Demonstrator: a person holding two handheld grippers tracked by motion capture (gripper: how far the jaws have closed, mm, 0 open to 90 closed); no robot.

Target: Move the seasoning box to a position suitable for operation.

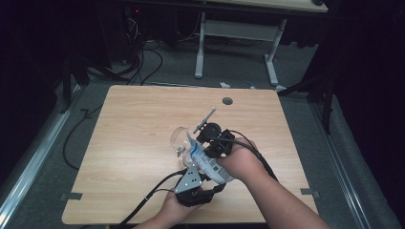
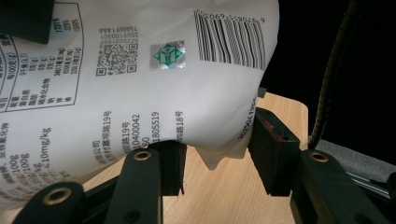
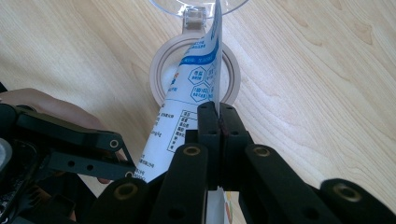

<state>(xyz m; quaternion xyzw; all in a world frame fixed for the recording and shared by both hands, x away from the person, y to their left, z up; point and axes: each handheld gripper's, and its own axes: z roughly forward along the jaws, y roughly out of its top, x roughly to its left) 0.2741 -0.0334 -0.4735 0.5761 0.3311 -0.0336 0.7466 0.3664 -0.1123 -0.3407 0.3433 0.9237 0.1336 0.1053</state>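
Observation:
Both grippers hold a white bag [image 1: 204, 161] with blue print and a barcode, tilted above the wooden table [image 1: 143, 124]. My right gripper [image 3: 218, 116] is shut on the bag's [image 3: 196, 79] thin side seam; in the high view it [image 1: 204, 145] points left from the hand. My left gripper [image 2: 217, 158] grips the bulging lower end of the bag [image 2: 140, 84], one pad on each side, and lies near the front edge [image 1: 206, 180]. The bag's top end points at a clear container [image 1: 178, 138]. Its round hinged lid [image 3: 161, 70] lies flat on the table behind the bag.
A small round hole [image 1: 227, 101] is in the table near its far edge. Black cables [image 1: 153, 188] trail from the grippers over the front edge. Beyond the table stands another desk's white frame [image 1: 236, 31], with cables on the floor [image 1: 143, 57].

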